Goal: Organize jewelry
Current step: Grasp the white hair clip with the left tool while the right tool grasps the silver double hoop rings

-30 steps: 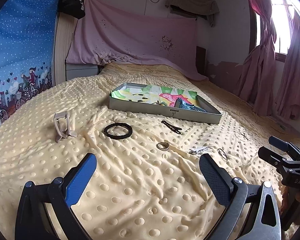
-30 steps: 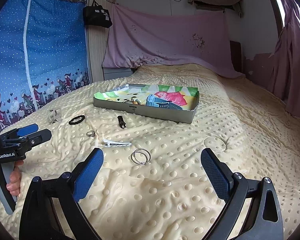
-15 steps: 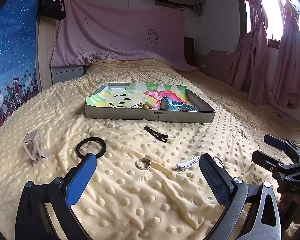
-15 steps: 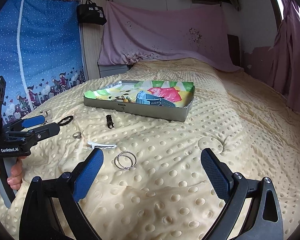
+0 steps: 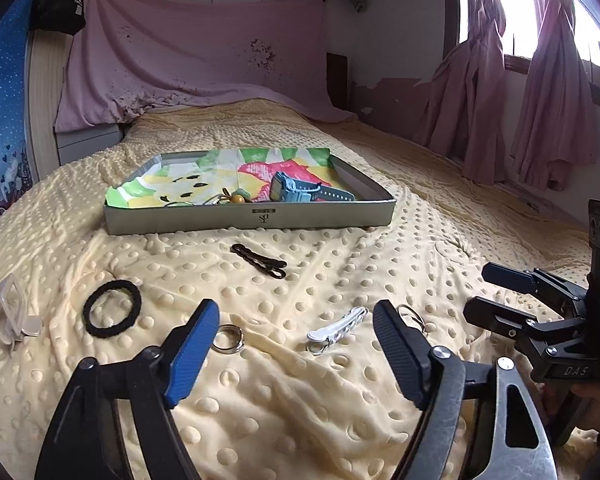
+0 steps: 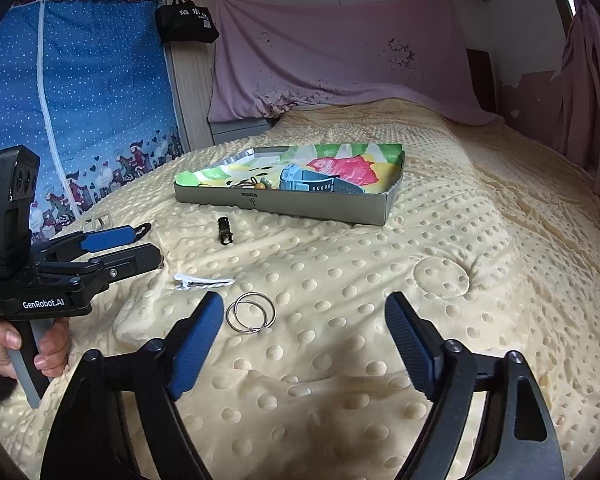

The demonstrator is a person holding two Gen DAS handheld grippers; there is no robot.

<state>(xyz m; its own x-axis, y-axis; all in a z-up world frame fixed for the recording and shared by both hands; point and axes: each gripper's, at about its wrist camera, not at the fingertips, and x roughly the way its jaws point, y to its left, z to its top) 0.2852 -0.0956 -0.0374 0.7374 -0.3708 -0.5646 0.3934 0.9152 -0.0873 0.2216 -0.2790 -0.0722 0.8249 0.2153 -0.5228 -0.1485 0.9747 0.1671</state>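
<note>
Closing with nothing between their jaws, the left gripper [image 5: 294, 326] and right gripper [image 6: 304, 320] hover over bare blanket [image 6: 440, 280], short of the tray [image 5: 248, 220] edge.

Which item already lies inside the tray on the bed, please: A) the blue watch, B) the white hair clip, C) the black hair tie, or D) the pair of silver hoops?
A: the blue watch lies inside the tray, while the black hair tie, the white hair clip and the silver hoops lie on the blanket in front of it.
</note>
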